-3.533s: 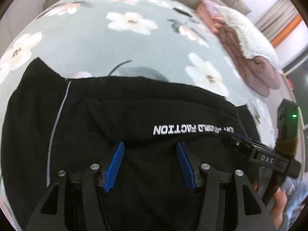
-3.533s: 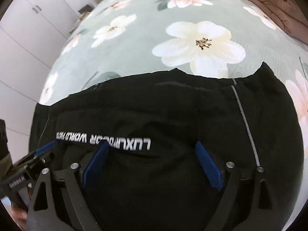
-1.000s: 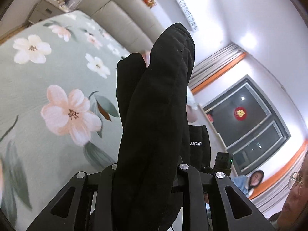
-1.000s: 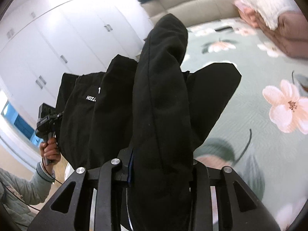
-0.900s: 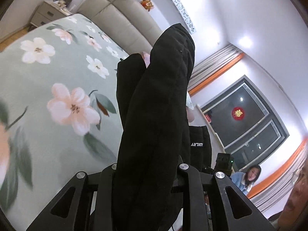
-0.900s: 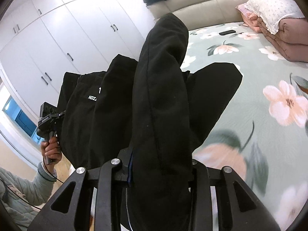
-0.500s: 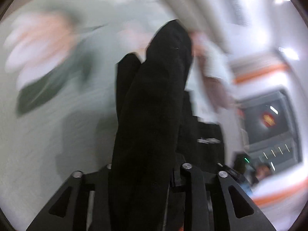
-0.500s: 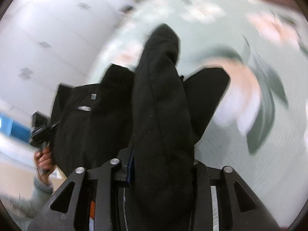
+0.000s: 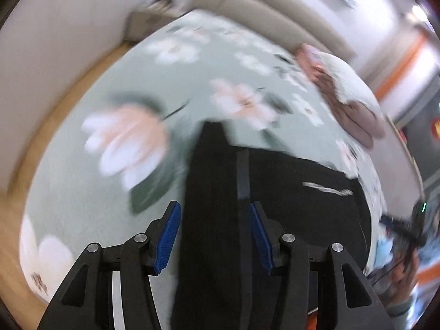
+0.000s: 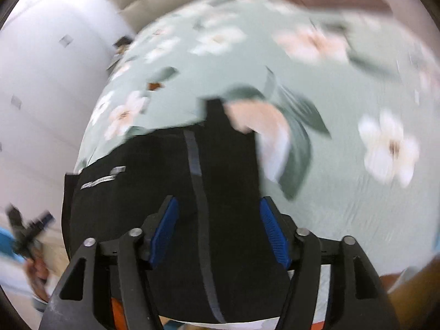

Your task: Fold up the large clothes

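Black trousers (image 9: 288, 192) with a grey side stripe and white lettering lie folded on the flowered bed (image 9: 82, 181). Both views are blurred by motion. In the left wrist view my left gripper (image 9: 213, 232) hovers over the trousers' left edge; its jaws are opening and the blue pads stand clear of the cloth between them. In the right wrist view my right gripper (image 10: 218, 229) is over the trousers (image 10: 165, 181) near their right edge; its jaws are opening too, pads off the fabric. The other gripper shows small in each view.
A pink quilt with a white pillow (image 9: 346, 93) lies at the bed's far right by the beige headboard (image 9: 264, 13). Wooden floor (image 9: 49, 110) runs along the bed's left side. White wardrobes (image 10: 41, 82) stand beyond the bed. A person's hand (image 10: 35, 272) holds the other gripper.
Both grippers held black cloth bunched up in the air; they have swung down toward the bed and released it. The trousers now lie flat and folded.
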The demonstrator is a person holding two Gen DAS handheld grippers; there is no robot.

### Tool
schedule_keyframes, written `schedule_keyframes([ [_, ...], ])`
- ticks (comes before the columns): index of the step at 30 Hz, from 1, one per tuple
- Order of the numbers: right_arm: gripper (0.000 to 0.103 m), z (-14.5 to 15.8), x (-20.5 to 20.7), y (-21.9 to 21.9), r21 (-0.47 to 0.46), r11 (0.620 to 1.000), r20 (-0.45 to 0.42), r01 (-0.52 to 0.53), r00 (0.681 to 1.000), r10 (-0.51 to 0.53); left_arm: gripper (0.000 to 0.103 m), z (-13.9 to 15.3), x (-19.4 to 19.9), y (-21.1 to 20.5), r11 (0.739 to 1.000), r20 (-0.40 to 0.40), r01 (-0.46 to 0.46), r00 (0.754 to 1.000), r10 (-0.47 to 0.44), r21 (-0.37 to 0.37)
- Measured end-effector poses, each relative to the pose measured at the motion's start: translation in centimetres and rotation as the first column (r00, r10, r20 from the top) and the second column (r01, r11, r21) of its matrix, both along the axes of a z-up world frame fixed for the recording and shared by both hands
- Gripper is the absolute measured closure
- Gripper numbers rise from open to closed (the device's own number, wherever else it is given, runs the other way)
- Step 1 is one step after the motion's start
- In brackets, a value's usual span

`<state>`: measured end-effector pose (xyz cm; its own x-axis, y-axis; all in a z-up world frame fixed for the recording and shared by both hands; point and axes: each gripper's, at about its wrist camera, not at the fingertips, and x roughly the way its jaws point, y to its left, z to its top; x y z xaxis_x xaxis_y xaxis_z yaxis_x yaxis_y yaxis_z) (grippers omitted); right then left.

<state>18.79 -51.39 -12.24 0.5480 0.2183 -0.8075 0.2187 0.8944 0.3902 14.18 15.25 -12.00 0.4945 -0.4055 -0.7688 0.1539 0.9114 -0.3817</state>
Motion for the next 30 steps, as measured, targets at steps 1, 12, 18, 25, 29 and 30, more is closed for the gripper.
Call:
schedule_keyframes([
  [1,0.025,1.4,0.3,2.2,-0.047,0.999,0.022,-0.025,0.999,0.026,0.05,0.8,-0.2,-1.6,0.999,0.024,0.029,0.999,-0.029,0.017],
  [12,0.013,-6.8,6.4,17.8,-0.18,0.964,-0.132,-0.194,0.976,0.172,0.048,-8.2,1.5,-8.4,0.996,-0.127,-0.013,0.992,0.024,0.084],
  [18,0.012,-7.1,5.7,16.6,-0.143,0.98,-0.118,-0.138,0.986,0.122,0.047,-5.5,0.9,-6.8,0.995,-0.118,-0.042,0.992,0.052,0.088],
  [25,0.013,-3.4,-0.2,15.2,-0.225,0.968,-0.07,-0.11,0.993,0.096,0.046,-2.5,-5.5,-12.0,0.968,-0.023,0.137,0.991,-0.135,0.209],
  [29,0.01,-7.0,0.6,16.7,-0.212,0.962,-0.207,-0.17,0.97,0.126,0.031,-6.4,-5.8,-13.6,0.962,-0.081,0.125,0.991,-0.108,0.243],
  [30,0.006,-6.7,0.1,16.7,-0.223,0.96,-0.215,-0.17,0.969,0.121,0.029,-6.6,-6.0,-13.6,0.969,-0.067,0.102,0.994,-0.089,0.223],
])
